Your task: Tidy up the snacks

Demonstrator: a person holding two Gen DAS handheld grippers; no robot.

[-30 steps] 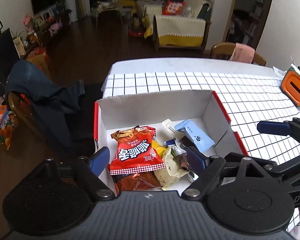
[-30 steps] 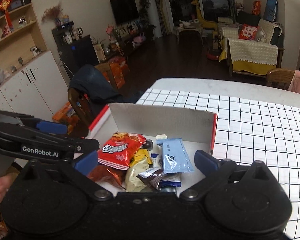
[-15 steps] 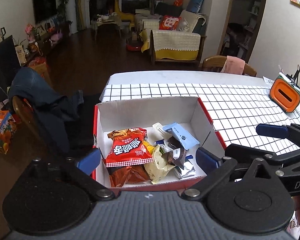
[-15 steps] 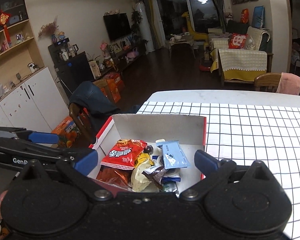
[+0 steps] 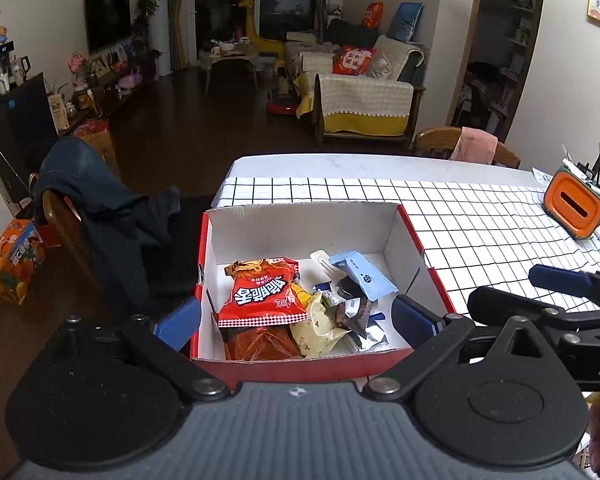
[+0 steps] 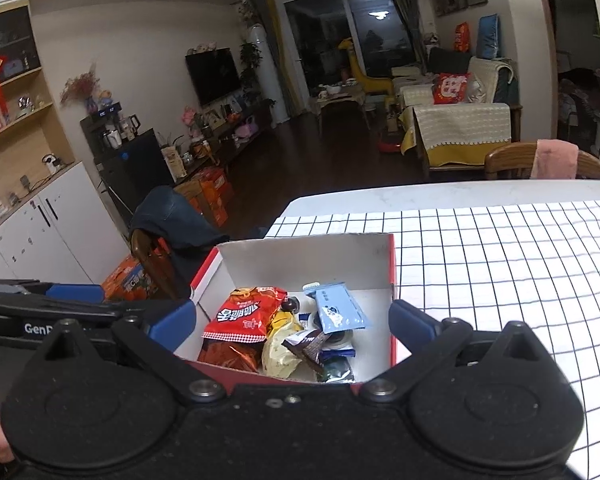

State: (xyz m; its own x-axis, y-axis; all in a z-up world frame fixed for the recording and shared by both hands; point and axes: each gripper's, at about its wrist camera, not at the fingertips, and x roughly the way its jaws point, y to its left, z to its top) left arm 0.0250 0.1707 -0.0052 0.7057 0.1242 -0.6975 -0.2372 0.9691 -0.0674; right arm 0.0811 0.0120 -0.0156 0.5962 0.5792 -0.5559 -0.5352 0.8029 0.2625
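Observation:
A red cardboard box with a white inside [image 5: 300,224] sits at the near left corner of the table. It holds a red snack bag [image 5: 262,290], a light blue packet [image 5: 360,274], a cream packet [image 5: 316,322] and several small wrappers. My left gripper [image 5: 296,318] hovers over the box's near edge, open, with nothing pinched. In the right wrist view the same box [image 6: 300,258], red bag [image 6: 246,314] and blue packet [image 6: 336,310] lie below my right gripper [image 6: 291,321], which is open and holds nothing. Each gripper shows at the edge of the other's view.
A black-and-white checked cloth [image 5: 480,216] covers the table. An orange holder [image 5: 574,210] stands at its right edge. A chair draped with a dark jacket [image 5: 84,200] stands left of the table, a chair with a pink cloth [image 5: 472,146] behind it. An orange carton [image 5: 12,260] lies on the floor.
Both grippers have drawn back and up from the box, so more of it shows. The left jaws have spread wider. The snacks lie as before.

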